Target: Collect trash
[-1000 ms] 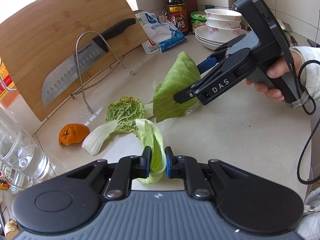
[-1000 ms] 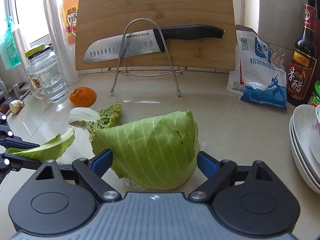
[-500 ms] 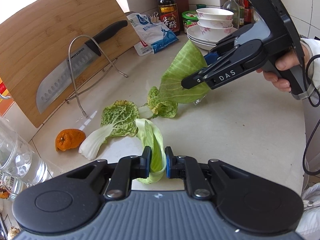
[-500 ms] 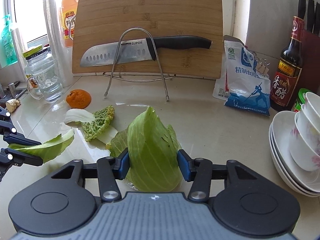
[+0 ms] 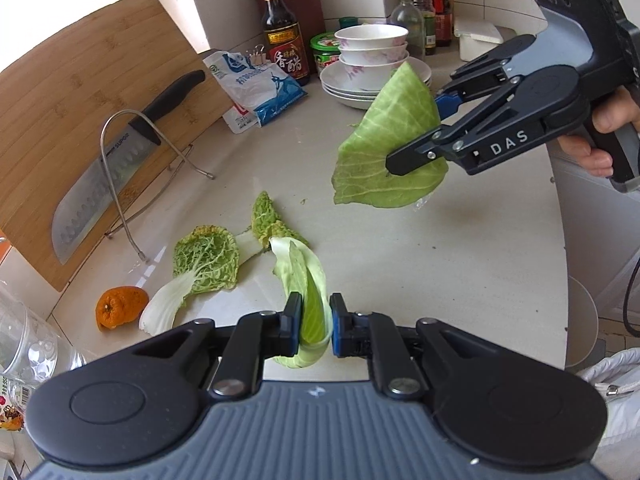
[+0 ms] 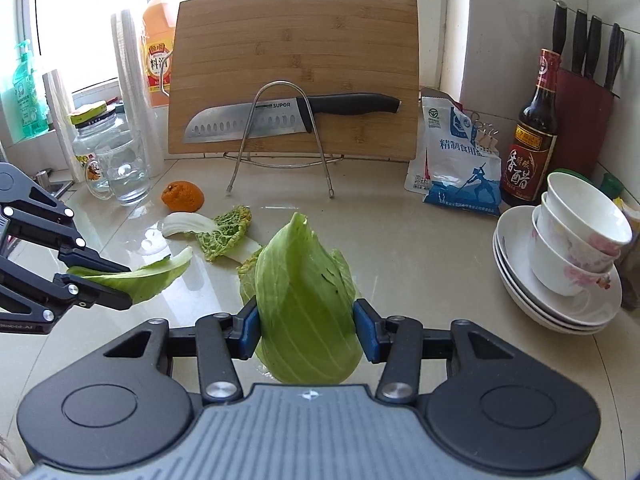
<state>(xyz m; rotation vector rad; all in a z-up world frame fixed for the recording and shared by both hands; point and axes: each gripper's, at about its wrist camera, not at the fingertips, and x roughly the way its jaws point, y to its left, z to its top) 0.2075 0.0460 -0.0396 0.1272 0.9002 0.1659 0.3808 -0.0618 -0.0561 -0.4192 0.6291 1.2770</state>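
Observation:
My left gripper [image 5: 312, 320] is shut on a pale green cabbage leaf [image 5: 298, 268] and holds it just above the counter. My right gripper [image 6: 306, 328] is shut on a large cabbage leaf [image 6: 304, 280], folded between the blue pads and lifted clear of the counter [image 6: 400, 248]. The left wrist view shows that big leaf [image 5: 380, 128] hanging in the right gripper [image 5: 414, 132], with a hand on the handle. Two crinkled leaves [image 5: 208, 260] and an orange peel [image 5: 120, 306] lie on the counter ahead of the left gripper. In the right wrist view the left gripper [image 6: 128, 286] is at the left edge.
A bamboo cutting board [image 6: 296, 40] leans on the back wall with a knife [image 6: 280, 116] in a wire rack [image 6: 280, 128]. A salt bag [image 6: 456, 160], a vinegar bottle [image 6: 534, 132] and stacked bowls [image 6: 572, 240] stand to the right. A glass mug [image 6: 124, 172] stands left.
My right gripper closed on the big cabbage leaf and lifted it up and to the right, uncovering a second crinkled leaf. The left gripper rose slightly with its leaf still held.

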